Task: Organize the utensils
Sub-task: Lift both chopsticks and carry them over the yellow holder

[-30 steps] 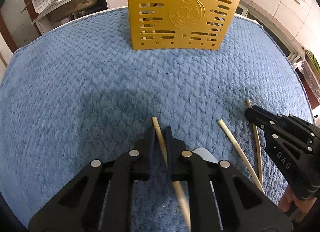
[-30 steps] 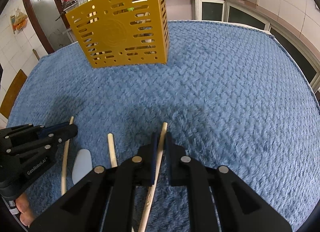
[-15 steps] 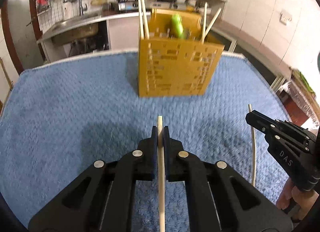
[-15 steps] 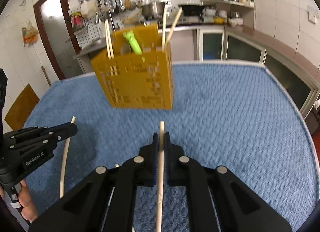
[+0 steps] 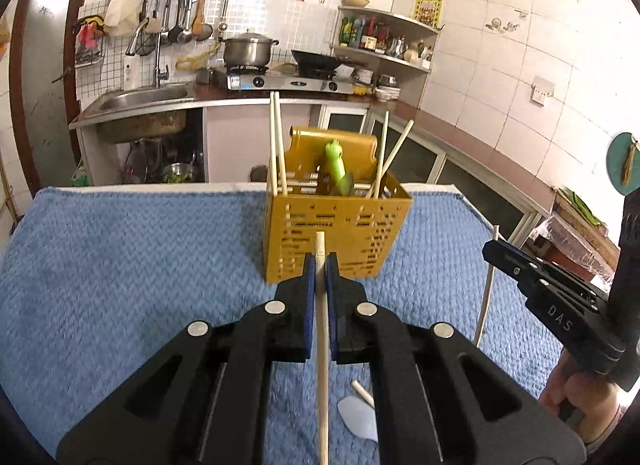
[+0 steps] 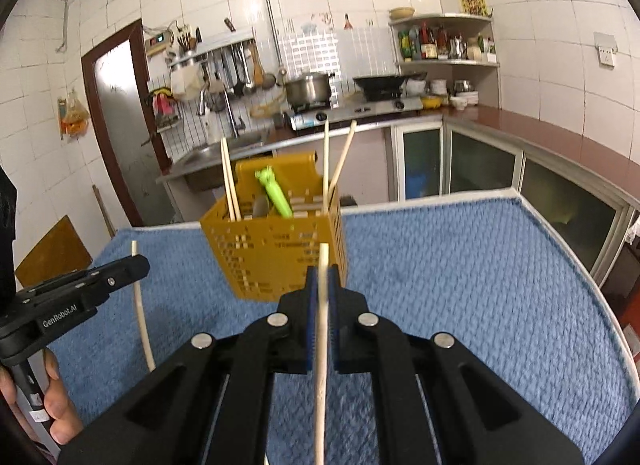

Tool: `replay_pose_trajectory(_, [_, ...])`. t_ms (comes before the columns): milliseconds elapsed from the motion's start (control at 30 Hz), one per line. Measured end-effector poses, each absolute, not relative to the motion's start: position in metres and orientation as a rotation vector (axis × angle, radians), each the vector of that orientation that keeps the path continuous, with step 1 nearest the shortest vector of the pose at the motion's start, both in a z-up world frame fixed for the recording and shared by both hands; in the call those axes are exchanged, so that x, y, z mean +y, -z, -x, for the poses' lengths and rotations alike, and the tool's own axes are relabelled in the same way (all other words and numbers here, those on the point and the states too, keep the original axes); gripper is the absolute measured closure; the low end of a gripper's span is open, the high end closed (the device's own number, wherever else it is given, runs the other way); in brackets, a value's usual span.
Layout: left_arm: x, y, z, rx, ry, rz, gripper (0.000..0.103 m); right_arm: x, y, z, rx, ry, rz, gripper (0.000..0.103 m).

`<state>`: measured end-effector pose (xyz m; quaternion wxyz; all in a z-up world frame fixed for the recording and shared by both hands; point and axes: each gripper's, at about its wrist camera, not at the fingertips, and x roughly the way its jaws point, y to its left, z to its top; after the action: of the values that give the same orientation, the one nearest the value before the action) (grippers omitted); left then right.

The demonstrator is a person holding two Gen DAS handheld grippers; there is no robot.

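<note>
A yellow perforated utensil basket (image 5: 340, 237) (image 6: 276, 253) stands on the blue mat at the far side, holding several chopsticks and a green-handled utensil (image 5: 338, 169). My left gripper (image 5: 320, 265) is shut on a wooden chopstick (image 5: 322, 365), held above the mat with its tip toward the basket. My right gripper (image 6: 323, 277) is shut on another chopstick (image 6: 321, 365), also raised and aimed at the basket. Each gripper shows in the other's view, the right (image 5: 496, 253) and the left (image 6: 136, 265).
A white spoon (image 5: 358, 413) and a chopstick end (image 5: 362, 393) lie on the blue mat (image 5: 140, 265) below my left gripper. Behind the table are a sink, a stove with pots and a counter along the right.
Both grippers have lifted their chopsticks off the mat and tilted up, so the views now look level at the basket and kitchen.
</note>
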<state>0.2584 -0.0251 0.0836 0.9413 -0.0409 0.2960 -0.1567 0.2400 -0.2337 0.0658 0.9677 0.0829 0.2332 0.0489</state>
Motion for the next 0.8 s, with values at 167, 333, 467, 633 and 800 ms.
replay_pose_trajectory(167, [-0.024, -0.094, -0.267, 0.564, 0.328, 0.078, 0.099, -0.234, -0.082, -0.246, 0.419, -0.101, -0.16, 0.097])
replay_pose_trajectory(333, [-0.021, -0.112, -0.28, 0.533, 0.338, 0.095, 0.099, -0.235, -0.107, -0.259, 0.365, -0.109, -0.158, 0.097])
replay_pose_trajectory(467, [-0.021, -0.138, -0.294, 0.502, 0.35, 0.1, 0.099, -0.235, -0.136, -0.272, 0.316, -0.114, -0.159, 0.097])
replay_pose_trajectory(633, [-0.022, -0.181, -0.316, 0.445, 0.351, 0.1, 0.099, -0.232, -0.179, -0.289, 0.243, -0.12, -0.146, 0.097])
replay_pose_trajectory(800, [-0.027, -0.226, -0.345, 0.361, 0.325, 0.077, 0.099, -0.224, -0.222, -0.311, 0.173, -0.118, -0.115, 0.097])
